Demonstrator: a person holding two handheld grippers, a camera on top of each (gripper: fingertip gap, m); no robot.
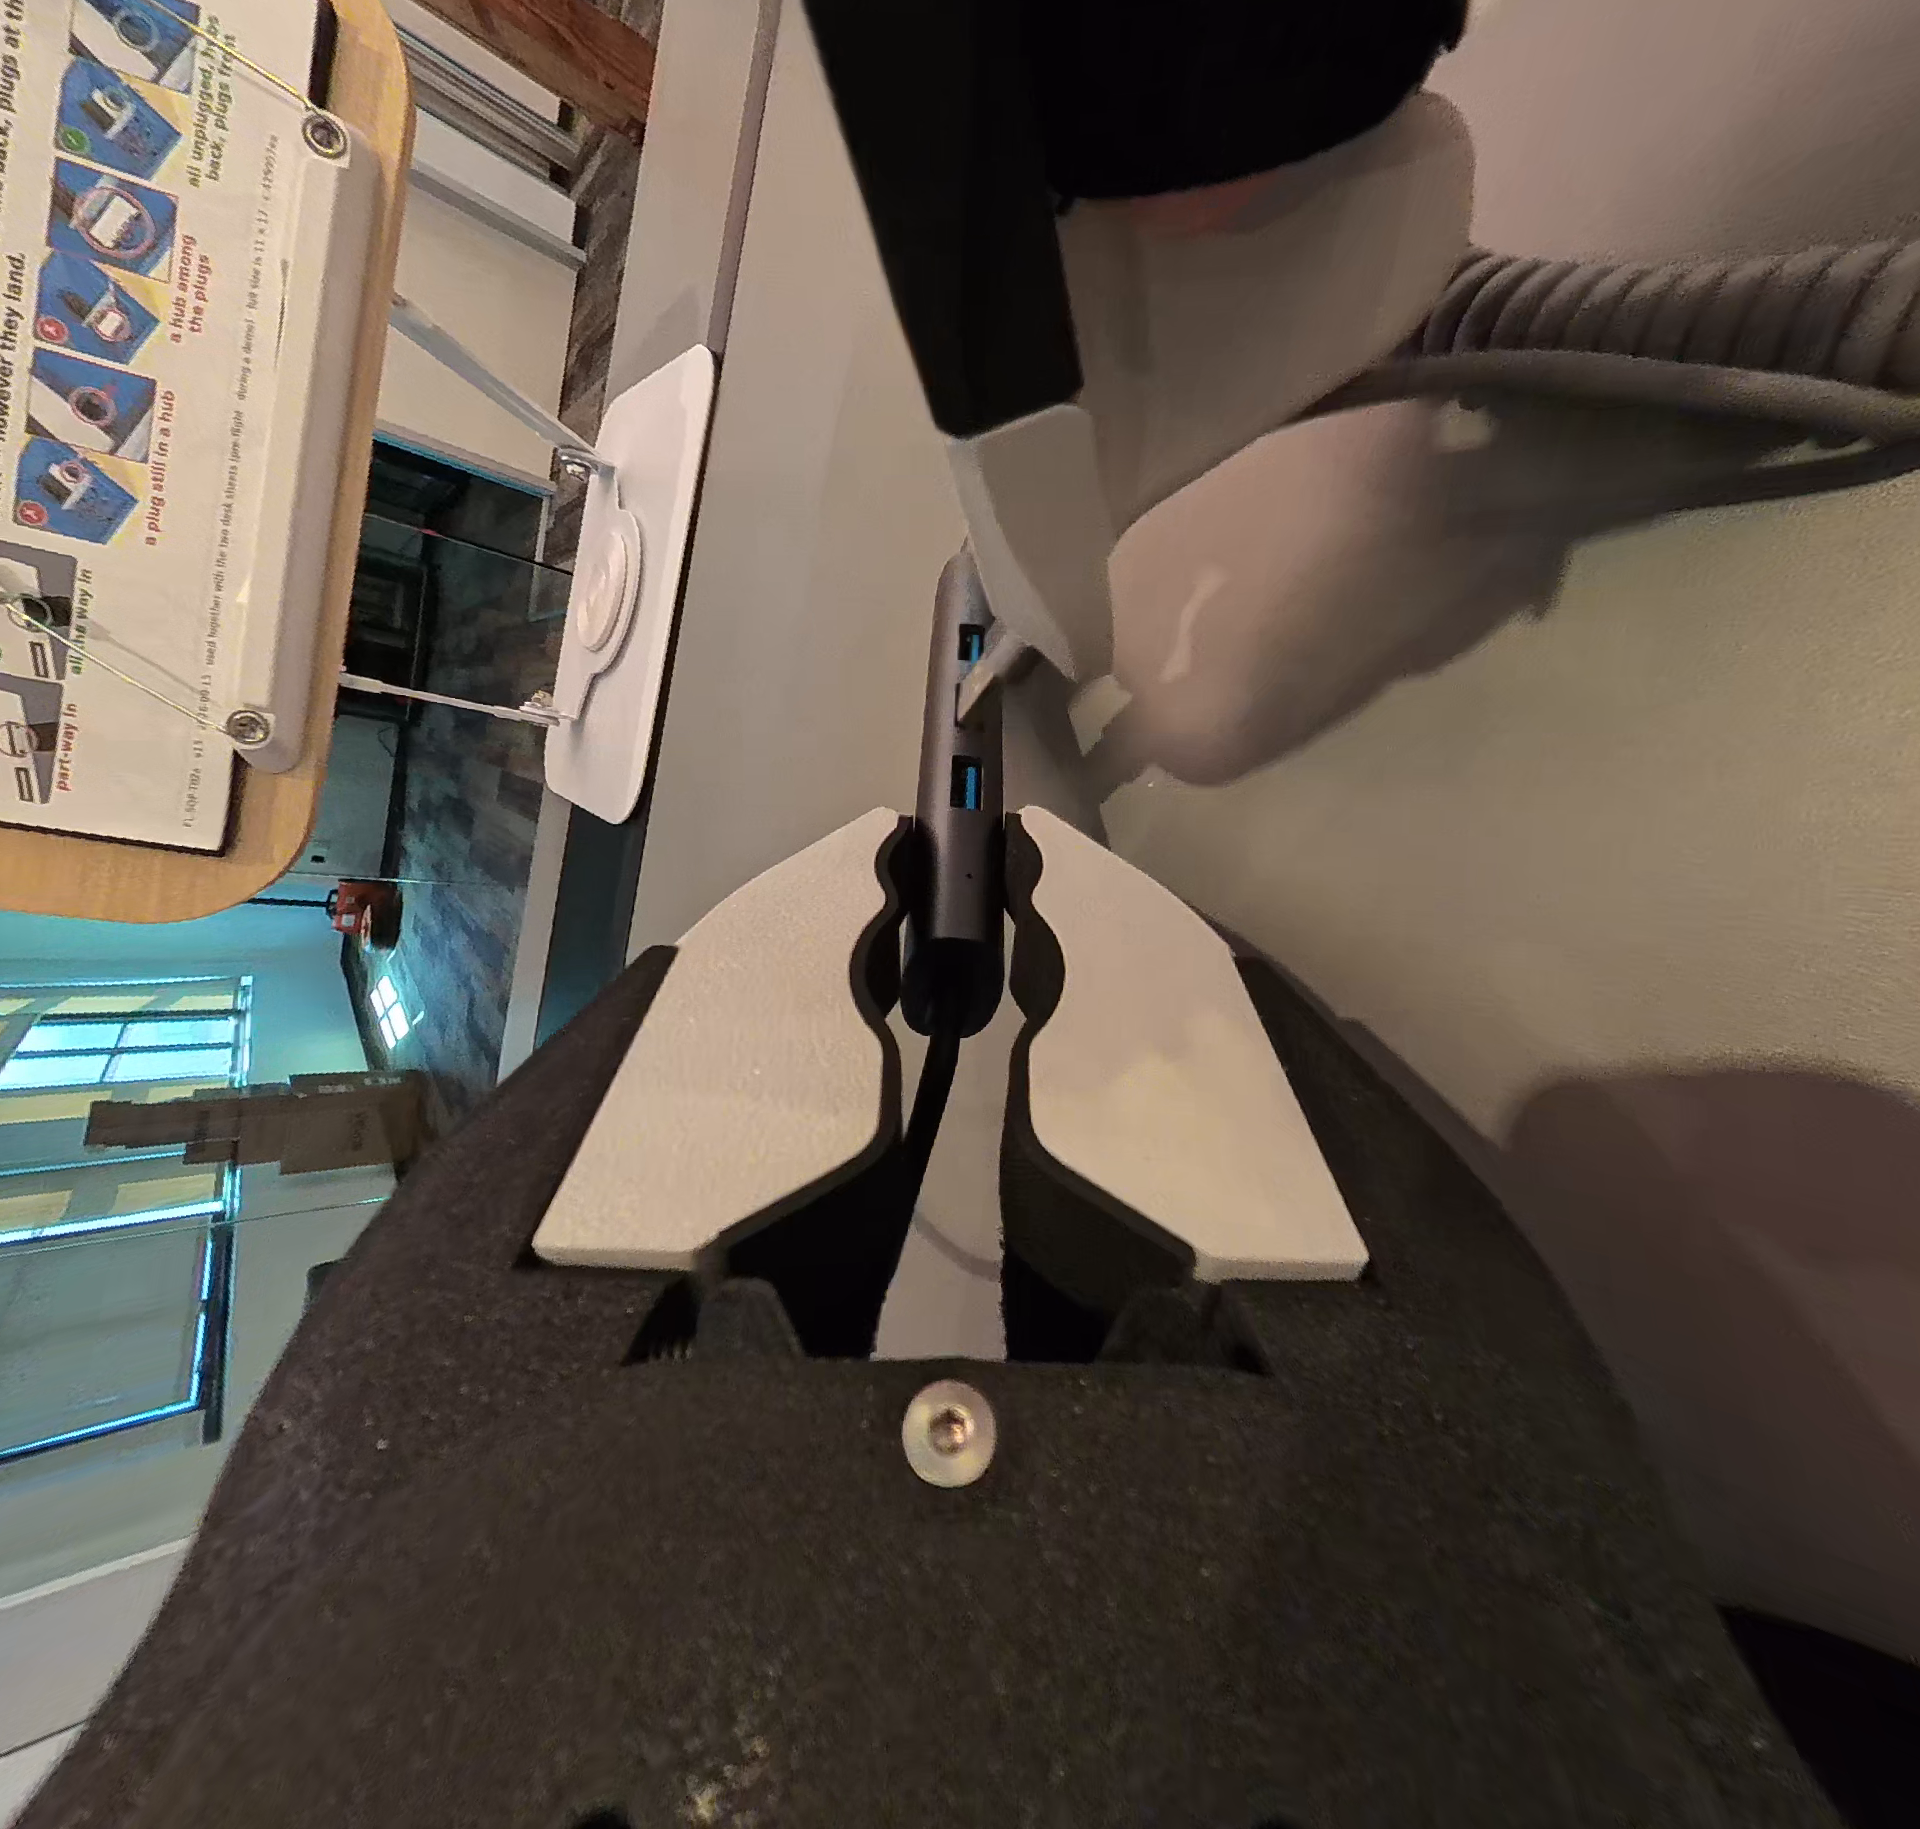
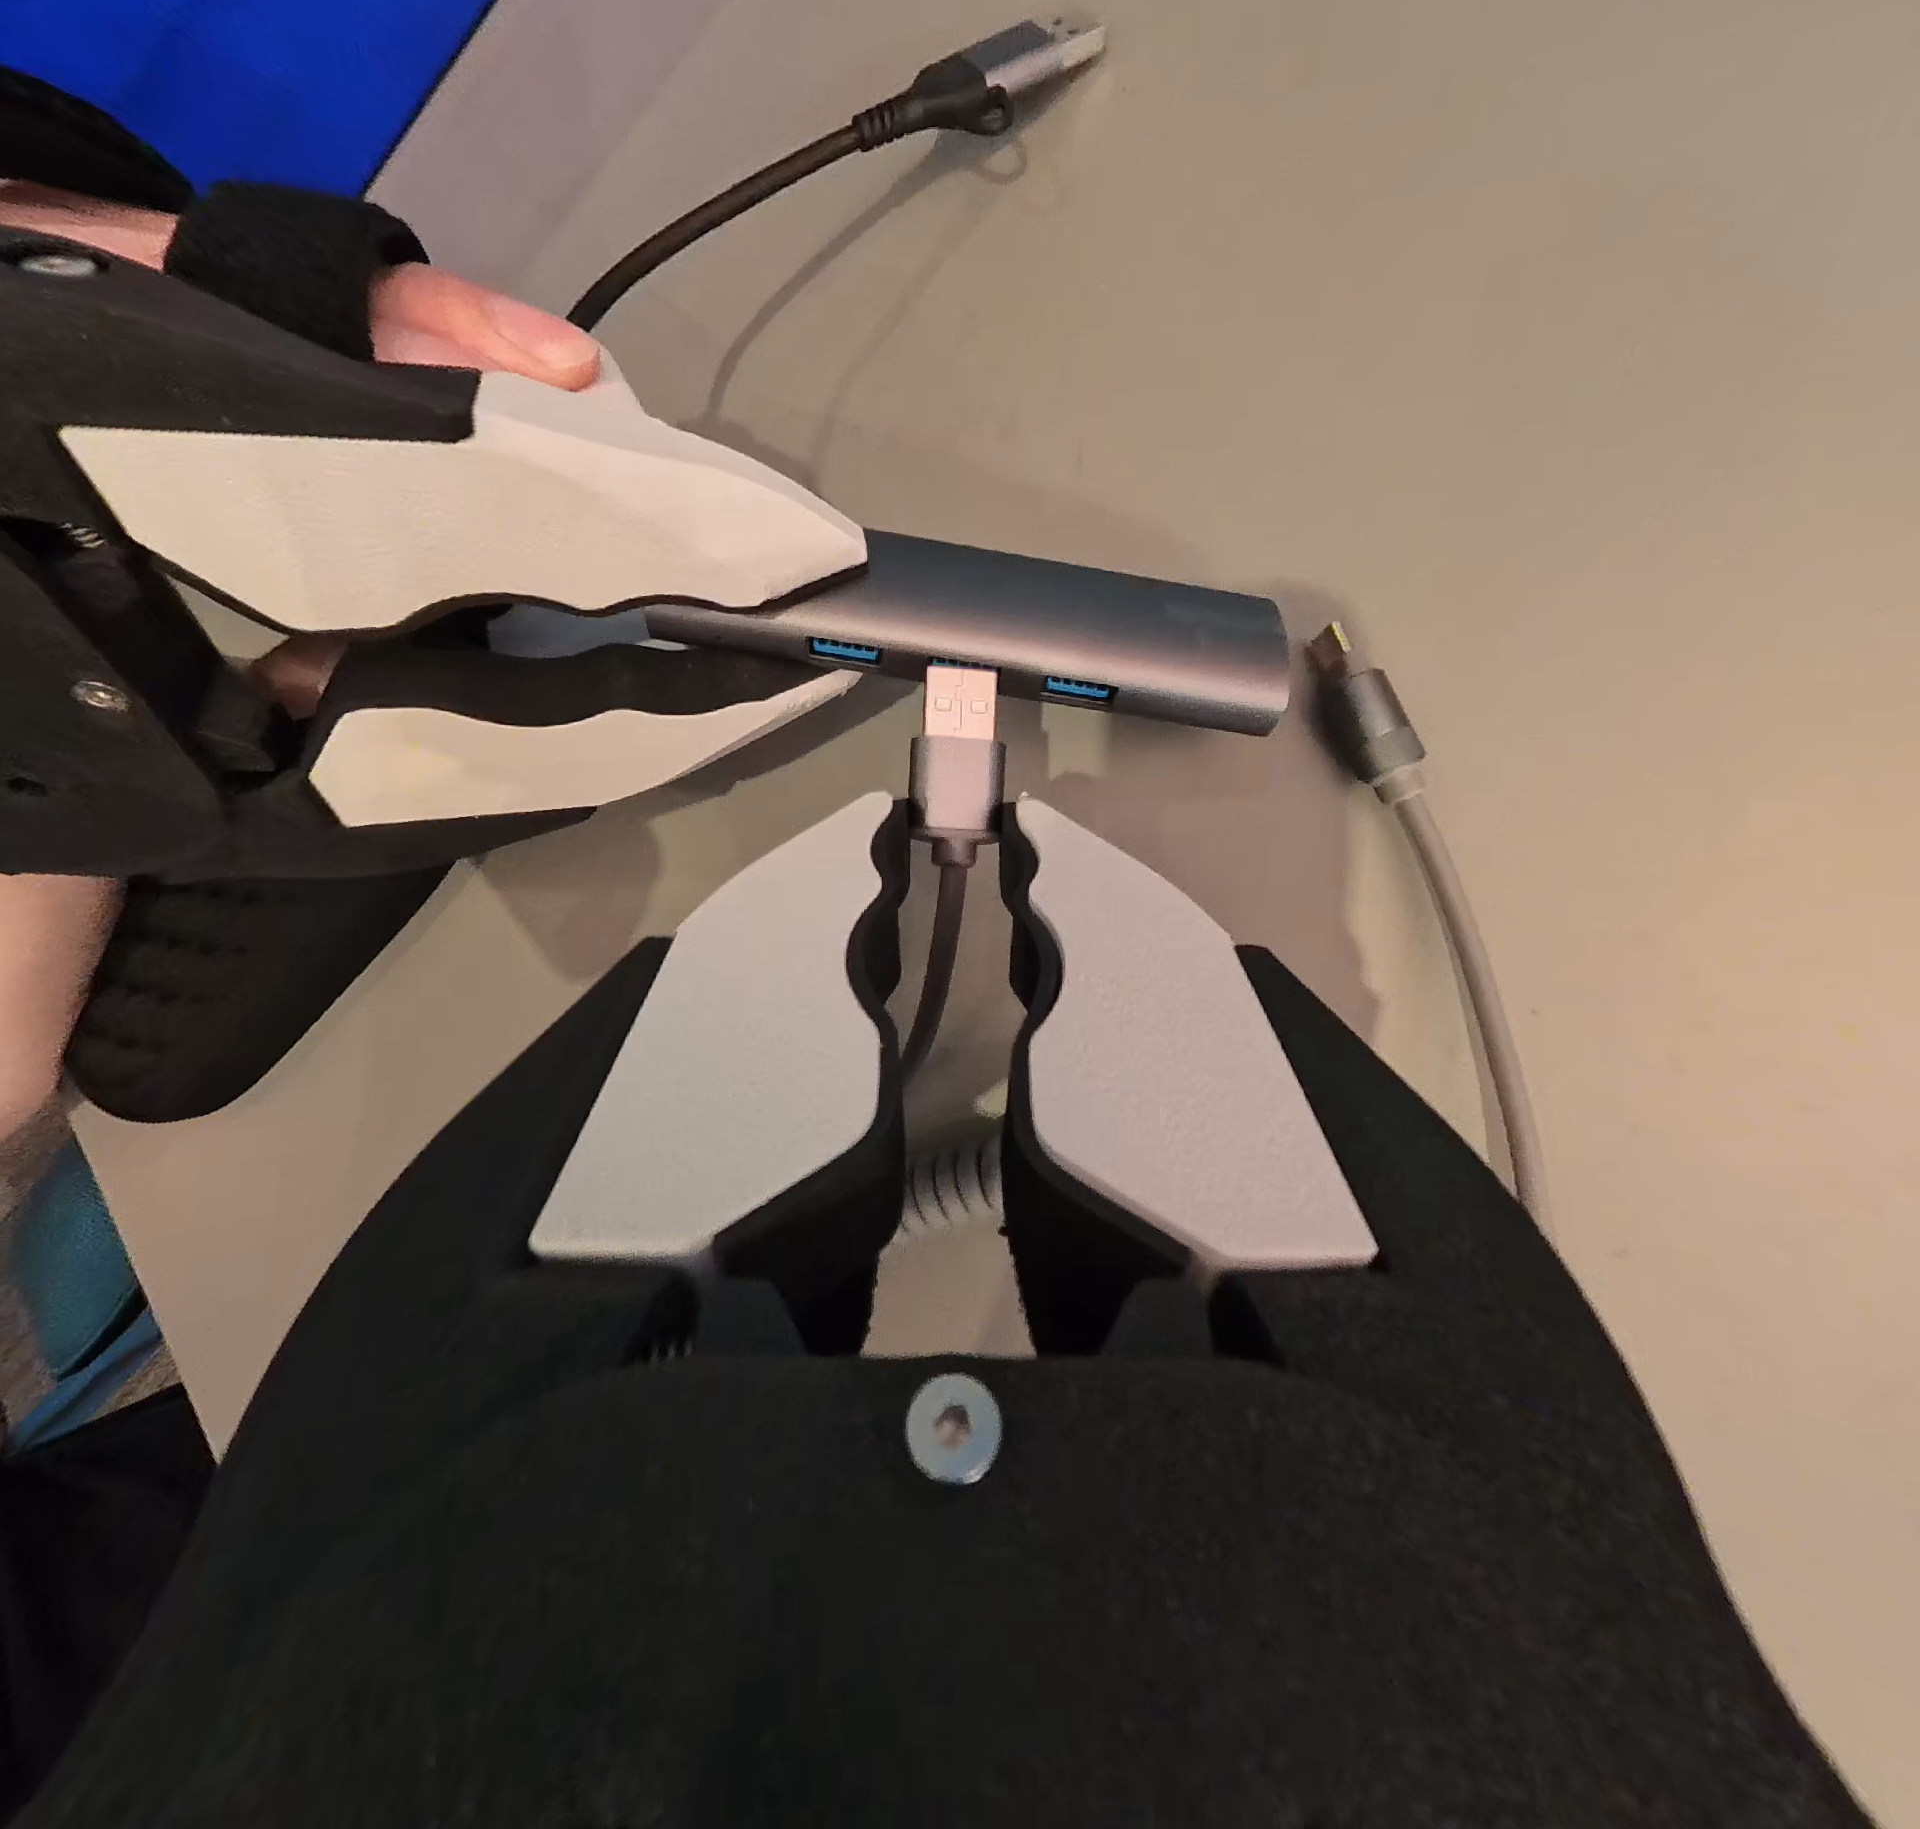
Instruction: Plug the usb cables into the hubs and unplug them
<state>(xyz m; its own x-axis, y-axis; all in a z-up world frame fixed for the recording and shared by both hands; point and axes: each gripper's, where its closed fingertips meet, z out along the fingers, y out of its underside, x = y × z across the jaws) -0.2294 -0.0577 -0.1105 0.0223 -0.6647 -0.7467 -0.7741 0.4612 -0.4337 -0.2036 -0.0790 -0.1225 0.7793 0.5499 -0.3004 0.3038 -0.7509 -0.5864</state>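
Grey hub [image 2: 1039, 626] clenched in left tongs [image 2: 831, 626], right tongs [image 2: 956, 813] grasping plug [image 2: 961, 740] half-seated at twelve o'clock; two cables remain loose.

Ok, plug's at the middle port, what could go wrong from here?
1. The USB plug is only part-way into the grey hub; pushing at a slight angle could jam it.
2. The left gripper holds the hub only at its cable end, so it may pivot.
3. The right gripper pinches just the plug's rear, so it could slip.
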